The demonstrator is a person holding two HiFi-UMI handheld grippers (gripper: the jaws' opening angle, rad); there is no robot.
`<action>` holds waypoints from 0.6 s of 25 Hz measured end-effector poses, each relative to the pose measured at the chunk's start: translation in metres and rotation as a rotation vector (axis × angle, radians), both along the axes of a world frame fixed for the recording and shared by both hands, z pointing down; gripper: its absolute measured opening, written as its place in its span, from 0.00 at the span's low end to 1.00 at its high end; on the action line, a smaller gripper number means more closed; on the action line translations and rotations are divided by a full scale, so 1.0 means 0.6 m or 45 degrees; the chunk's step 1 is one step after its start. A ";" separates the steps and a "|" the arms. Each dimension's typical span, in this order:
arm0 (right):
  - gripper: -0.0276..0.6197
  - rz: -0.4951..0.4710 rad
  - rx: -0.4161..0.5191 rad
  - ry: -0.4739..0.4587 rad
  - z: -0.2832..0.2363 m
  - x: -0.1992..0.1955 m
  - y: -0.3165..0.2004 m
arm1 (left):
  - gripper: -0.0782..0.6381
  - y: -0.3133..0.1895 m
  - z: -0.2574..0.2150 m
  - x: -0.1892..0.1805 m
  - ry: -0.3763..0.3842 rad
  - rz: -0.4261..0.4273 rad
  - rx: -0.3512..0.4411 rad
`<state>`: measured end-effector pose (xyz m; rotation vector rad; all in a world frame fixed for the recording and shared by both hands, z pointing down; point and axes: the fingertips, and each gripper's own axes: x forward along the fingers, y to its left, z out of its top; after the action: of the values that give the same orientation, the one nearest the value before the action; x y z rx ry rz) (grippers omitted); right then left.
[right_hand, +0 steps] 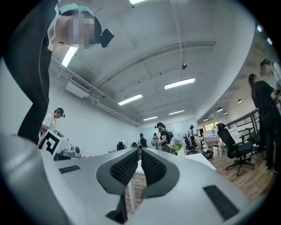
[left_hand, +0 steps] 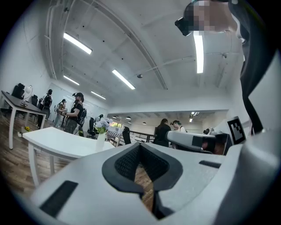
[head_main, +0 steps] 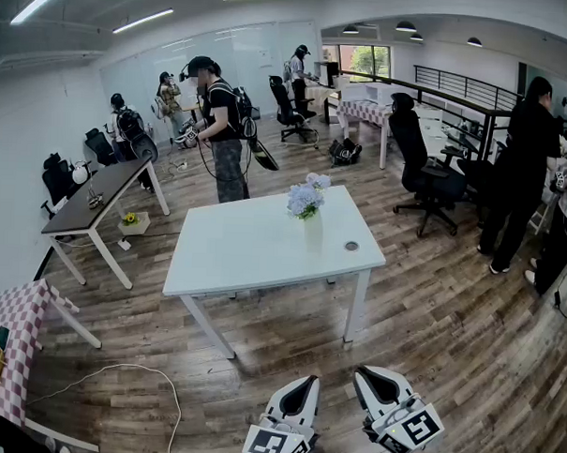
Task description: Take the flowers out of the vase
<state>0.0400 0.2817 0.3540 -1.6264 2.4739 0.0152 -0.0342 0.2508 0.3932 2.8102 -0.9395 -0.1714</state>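
The fingers point(left_hand: 126, 163) of the left gripper point(left_hand: 140, 147) are brought together at the tips and nothing is gripped; only a wedge of wooden floor point(head_main: 430, 312) is seen through the gap further back between the pads. The fingers point(right_hand: 125, 167) of the right gripper point(right_hand: 139, 151) are closed to a thin slit, and nothing is held there either. Both grippers are held side by side and close together at the lower edge of the head view, over the floor, with the marker cubes point(head_main: 279, 446) nearest the camera and the tips pointed toward the white bench point(head_main: 235, 261). The bench is well apart from both grippers. The flowers point(head_main: 305, 198), pale blue and white with green leaves, are seated upright in the white vase point(head_main: 312, 232). The vase is placed on the bench near its far edge, to the right of centre. A small dark round disc point(head_main: 351, 245) is located on the bench just beside the vase, to its right. Several people point(head_main: 220, 124) and a black office chair point(head_main: 419, 170) are seen beyond the bench.
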 end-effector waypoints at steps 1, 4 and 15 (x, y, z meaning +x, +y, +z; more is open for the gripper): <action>0.09 -0.002 -0.002 0.002 0.003 0.000 0.000 | 0.12 0.000 0.001 0.001 0.003 0.000 -0.002; 0.09 -0.011 -0.002 0.002 0.008 0.000 0.003 | 0.12 0.002 0.002 0.006 0.006 0.001 -0.002; 0.09 -0.046 -0.003 -0.001 0.007 0.023 0.020 | 0.12 0.020 -0.001 0.037 0.007 -0.009 0.002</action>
<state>0.0537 0.2936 0.3582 -1.5818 2.5031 0.0070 -0.0121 0.2625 0.3924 2.8065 -0.9490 -0.1805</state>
